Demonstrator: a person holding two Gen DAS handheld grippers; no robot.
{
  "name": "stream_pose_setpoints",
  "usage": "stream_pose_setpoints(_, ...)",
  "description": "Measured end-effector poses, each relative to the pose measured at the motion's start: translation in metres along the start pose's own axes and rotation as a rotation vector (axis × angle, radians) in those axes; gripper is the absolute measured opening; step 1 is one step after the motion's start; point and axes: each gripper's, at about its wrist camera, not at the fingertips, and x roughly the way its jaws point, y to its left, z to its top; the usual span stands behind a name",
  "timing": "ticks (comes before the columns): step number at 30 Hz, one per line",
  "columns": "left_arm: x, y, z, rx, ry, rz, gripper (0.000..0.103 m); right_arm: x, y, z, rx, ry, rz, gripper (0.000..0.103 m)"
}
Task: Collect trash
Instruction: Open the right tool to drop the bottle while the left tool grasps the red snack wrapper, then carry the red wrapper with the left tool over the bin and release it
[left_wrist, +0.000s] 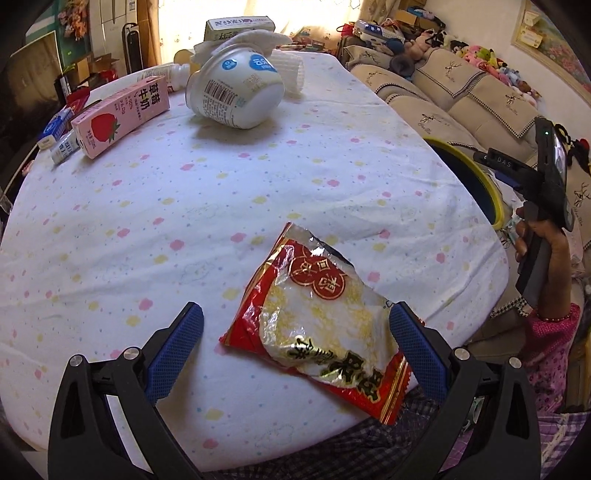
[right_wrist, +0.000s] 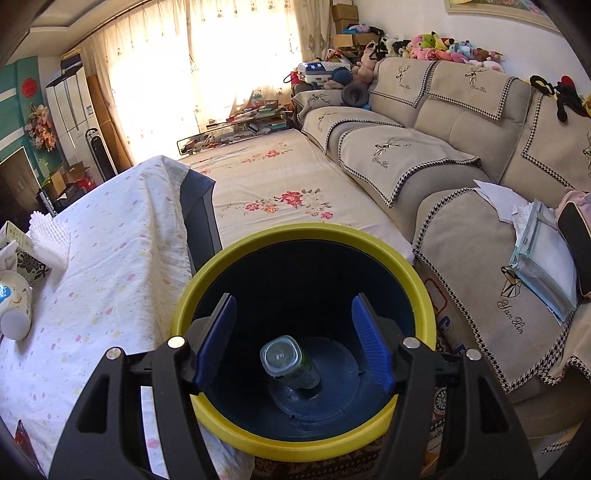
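Lying between the blue, finely textured rubbery pads (left_wrist: 176, 347) of the matt black plastic left gripper (left_wrist: 295, 343) is a crinkled red-and-silver foil snack wrapper (left_wrist: 317, 317), glossy and catching the light. Beneath it a soft white cotton tablecloth with pastel spots (left_wrist: 184, 206) is spreading out, matt and lightly wrinkled. Farther ahead of that tool a smooth white plastic tub (left_wrist: 236, 92) and a pink printed cardboard milk carton (left_wrist: 118, 118) are resting. Below the right gripper (right_wrist: 293, 341), a yellow-rimmed dark blue plastic bin (right_wrist: 303, 236) is showing a smooth finish, holding a clear shiny plastic bottle (right_wrist: 288, 363).
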Motion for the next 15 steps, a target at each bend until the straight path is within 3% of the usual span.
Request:
stream_pose_setpoints(3,-0.002,-0.004,0.004,0.007,-0.021,0.007,0.068,-0.002,0.001,0.001,0.003,0.002,0.007,0.062)
stream_pose_setpoints(5,-0.002,-0.004,0.006,0.002,-0.029,-0.022,0.039,-0.003,0.001,0.001,0.006,0.001,0.01,0.062)
stream_pose_setpoints(7,-0.001,-0.003,0.008,-0.007,-0.029,-0.053,0.023,-0.004,0.0,0.001,0.012,0.0,0.014,0.062)
stream_pose_setpoints(12,-0.005,-0.006,0.012,0.003,-0.066,-0.074,0.015,-0.007,-0.008,0.003,0.034,-0.003,0.018,0.062)
stream_pose_setpoints(13,-0.007,-0.007,0.013,0.004,-0.077,-0.077,0.008,-0.007,-0.011,0.003,0.038,-0.004,0.019,0.062)
stream_pose_setpoints(15,-0.011,-0.009,0.018,0.014,-0.094,-0.073,0.008,-0.01,-0.014,0.003,0.047,-0.01,0.02,0.062)
